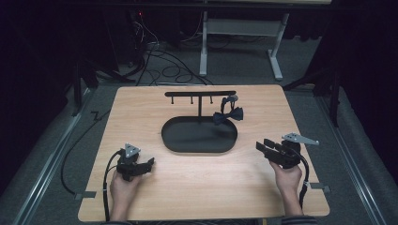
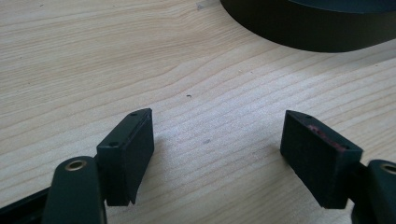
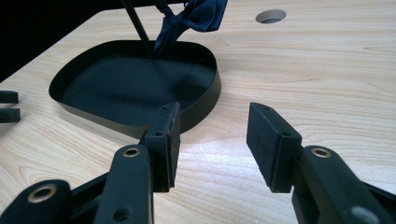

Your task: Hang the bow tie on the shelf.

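Observation:
A black stand with an oval tray base (image 1: pixel 178 140) and a T-shaped hook bar (image 1: pixel 200 93) sits mid-table. A dark blue bow tie (image 1: pixel 228 115) hangs from the bar's right end, over the tray's right side; it also hangs at the top in the right gripper view as the bow tie (image 3: pixel 194 16). My left gripper (image 1: pixel 149 164) rests on the wood at front left, open, with only bare table between its jaws (image 2: pixel 217 149). My right gripper (image 1: pixel 263 146) is at front right, open and empty, its jaws aimed at the tray (image 3: pixel 205 100).
The wooden table (image 1: pixel 202 187) has a round cable hole (image 3: pixel 271 16) near its far edge. Cables lie on the dark carpet behind the table, beside a white desk frame (image 1: pixel 204 51). The other gripper's jaw tips show at the left edge of the right gripper view.

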A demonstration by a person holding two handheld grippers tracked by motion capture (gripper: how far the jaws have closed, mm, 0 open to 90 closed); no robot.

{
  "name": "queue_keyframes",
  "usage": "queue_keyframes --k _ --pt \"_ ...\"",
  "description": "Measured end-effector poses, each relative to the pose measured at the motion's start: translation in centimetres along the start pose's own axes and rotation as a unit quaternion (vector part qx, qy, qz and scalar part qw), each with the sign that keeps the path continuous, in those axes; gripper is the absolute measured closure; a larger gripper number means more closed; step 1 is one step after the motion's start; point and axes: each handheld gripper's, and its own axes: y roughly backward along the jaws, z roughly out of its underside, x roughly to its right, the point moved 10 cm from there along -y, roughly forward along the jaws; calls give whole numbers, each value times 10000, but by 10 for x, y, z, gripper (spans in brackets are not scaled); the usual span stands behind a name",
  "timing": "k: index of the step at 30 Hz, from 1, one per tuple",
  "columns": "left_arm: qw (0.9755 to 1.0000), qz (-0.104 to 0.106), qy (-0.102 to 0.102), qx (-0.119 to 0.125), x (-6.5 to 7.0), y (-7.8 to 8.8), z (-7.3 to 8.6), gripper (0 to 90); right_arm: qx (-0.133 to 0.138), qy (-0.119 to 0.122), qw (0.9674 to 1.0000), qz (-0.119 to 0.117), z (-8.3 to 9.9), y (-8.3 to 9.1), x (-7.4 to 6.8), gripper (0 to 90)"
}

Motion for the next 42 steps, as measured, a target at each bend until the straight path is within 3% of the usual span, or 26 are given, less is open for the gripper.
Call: queue_keyframes --k 26,42 --pt "10000 0 1 1 0 0 0 263 -213 -34 9998 9 22 -16 -3 552" --pt "10000 6 -1 -6 0 0 0 263 -412 163 9989 125 37 -27 -4 558"
